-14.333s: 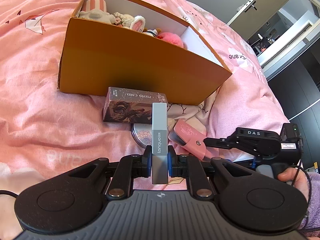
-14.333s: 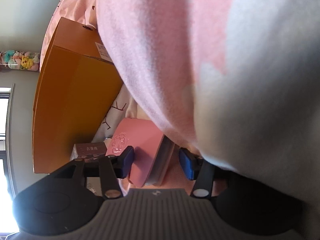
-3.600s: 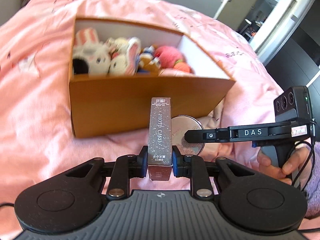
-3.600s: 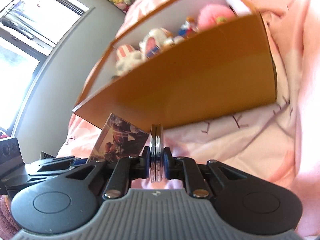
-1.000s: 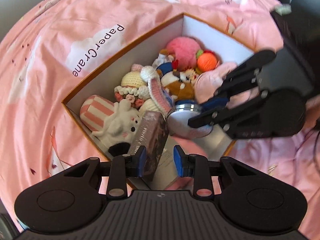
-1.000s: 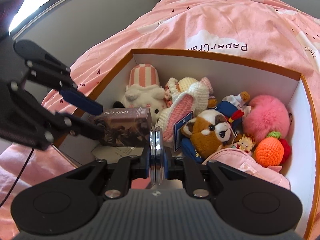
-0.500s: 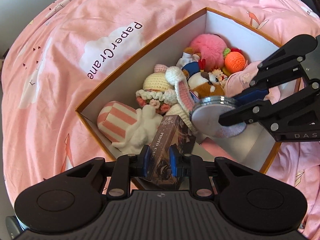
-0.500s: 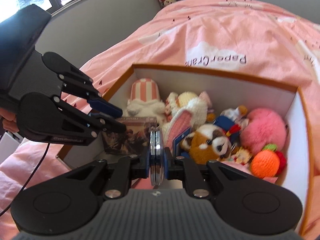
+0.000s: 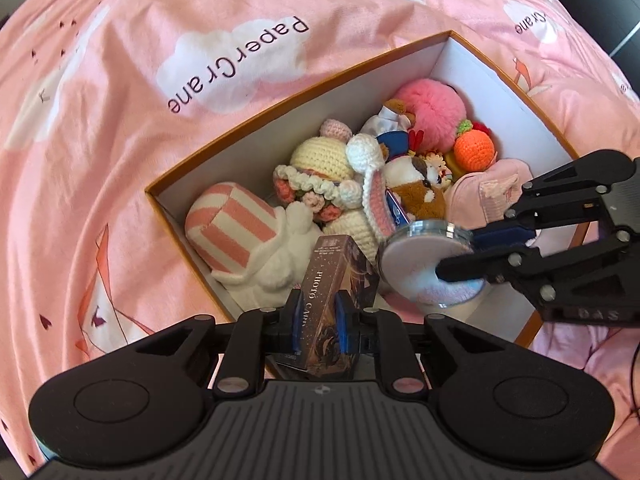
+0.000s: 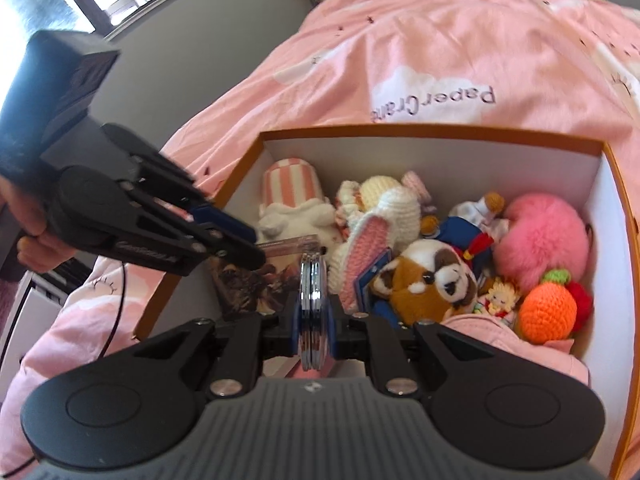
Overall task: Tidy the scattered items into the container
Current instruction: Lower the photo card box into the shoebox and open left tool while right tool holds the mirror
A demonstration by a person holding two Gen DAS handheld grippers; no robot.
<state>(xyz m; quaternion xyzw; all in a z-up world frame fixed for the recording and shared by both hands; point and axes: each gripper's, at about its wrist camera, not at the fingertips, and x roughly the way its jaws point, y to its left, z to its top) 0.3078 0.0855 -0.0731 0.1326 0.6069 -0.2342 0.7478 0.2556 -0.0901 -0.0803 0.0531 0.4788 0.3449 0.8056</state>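
The orange box (image 9: 224, 142) on the pink bedspread (image 9: 120, 80) already holds the plush toys; what is left is setting down the two things held over its near edge. The left gripper (image 9: 318, 312) is closing on the photo card box (image 9: 340, 280), and the right gripper (image 10: 316, 330) pinches the round compact (image 10: 311, 300). A second ago the left jaws stood apart around the card box, which leaned lower in the near corner.
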